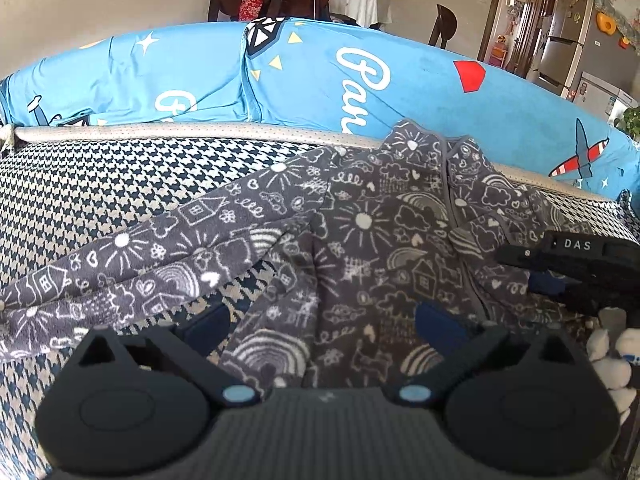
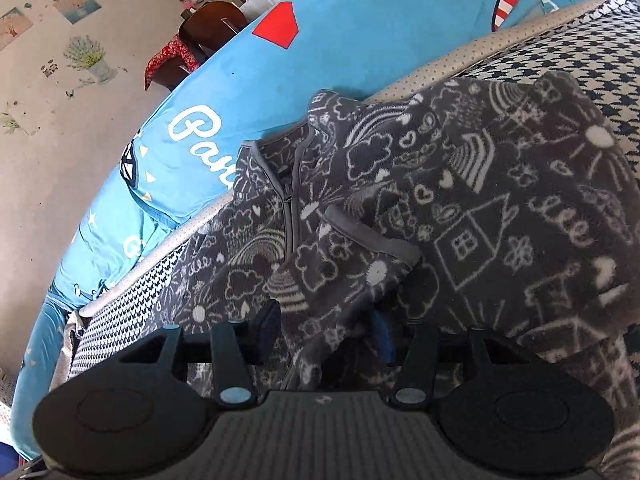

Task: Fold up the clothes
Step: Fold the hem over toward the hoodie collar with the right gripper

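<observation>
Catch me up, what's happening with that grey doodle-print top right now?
A person is folding the grey doodle-print top on the houndstooth cushion, one gripper in each hand. The right gripper has fabric bunched between its open fingers, with one sleeve laid across the body by the zip. The left gripper is open over the hem. The other sleeve is not yet folded in.

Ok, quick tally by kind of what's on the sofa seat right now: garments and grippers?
Grey doodle-print zip garment: 1
Grippers: 2, the left gripper and the right gripper
Total: 3
</observation>
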A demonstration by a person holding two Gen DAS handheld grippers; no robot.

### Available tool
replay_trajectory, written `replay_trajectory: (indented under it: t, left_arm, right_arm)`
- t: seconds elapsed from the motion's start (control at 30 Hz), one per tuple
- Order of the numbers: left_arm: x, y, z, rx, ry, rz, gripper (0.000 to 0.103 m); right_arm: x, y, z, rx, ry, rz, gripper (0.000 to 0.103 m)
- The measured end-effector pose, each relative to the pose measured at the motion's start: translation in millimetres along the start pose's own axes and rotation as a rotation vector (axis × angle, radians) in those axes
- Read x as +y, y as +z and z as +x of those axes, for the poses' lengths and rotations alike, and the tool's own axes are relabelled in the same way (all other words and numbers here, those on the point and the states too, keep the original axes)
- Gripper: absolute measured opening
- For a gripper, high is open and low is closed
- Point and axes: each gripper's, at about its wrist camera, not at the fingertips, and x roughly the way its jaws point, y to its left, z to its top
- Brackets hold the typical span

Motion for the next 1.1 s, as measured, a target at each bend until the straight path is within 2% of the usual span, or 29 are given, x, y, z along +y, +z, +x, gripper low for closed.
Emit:
replay_trajectory:
  t: [0.07, 0.13, 0.23, 0.33, 0.47, 0.57, 0.63, 0.67, 0.7, 0.73, 0.77, 0.9, 1.1]
  left_arm:
    - [1.2, 0.1, 0.0, 0.003, 0.001, -0.004, 0.103]
    - [3.3, 0.1, 0.0, 0.006, 0.002, -0.013, 0.103]
    - [6.1, 0.2, -0.4, 0.010, 0.002, -0.024, 0.103]
    - [7.8, 0.4, -2.2, 0.008, 0.001, -0.028, 0.103]
    - [10.9, 0.6, -4.1, 0.008, 0.001, -0.031, 0.103]
    - [14.8, 1.1, -4.5, 0.008, -0.001, -0.039, 0.103]
    - [17.4, 1.6, -4.8, 0.008, 0.000, -0.044, 0.103]
    - [18.7, 1.9, -4.7, 0.007, 0.006, -0.047, 0.103]
    - [20.0, 2.1, -4.6, 0.006, 0.014, -0.051, 0.103]
    - [21.3, 2.2, -4.4, 0.005, 0.021, -0.055, 0.103]
    - [23.1, 2.2, -4.1, 0.006, 0.028, -0.059, 0.103]
    - [28.6, 2.1, -3.2, 0.015, 0.033, -0.073, 0.103]
    - [32.4, 2.3, -2.2, 0.023, 0.033, -0.086, 0.103]
  right_arm:
    - [1.7, -0.3, 4.1, -0.003, 0.001, 0.000, 0.039]
    - [3.1, -0.5, 8.2, -0.002, 0.002, 0.009, 0.019]
    - [9.1, 3.0, 8.3, -0.032, 0.017, 0.019, 0.011]
    - [22.1, 12.4, 1.0, -0.094, 0.066, 0.022, 0.010]
    - [47.2, 26.5, -16.1, -0.216, 0.132, -0.023, 0.010]
    - [70.5, 30.4, -32.6, -0.316, 0.246, -0.080, 0.010]
    - [89.4, 25.5, -37.0, -0.341, 0.339, -0.153, 0.010]
    - [99.4, 20.3, -34.3, -0.337, 0.351, -0.202, 0.011]
    - [108.0, 14.6, -27.2, -0.309, 0.339, -0.246, 0.019]
    - [113.5, 9.2, -16.9, -0.261, 0.315, -0.272, 0.038]
    - [117.1, 3.6, -5.7, -0.209, 0.285, -0.285, 0.044]
    - [118.6, -9.3, 18.2, -0.103, 0.207, -0.266, 0.045]
    - [103.6, -12.5, 17.0, -0.067, 0.160, -0.247, 0.046]
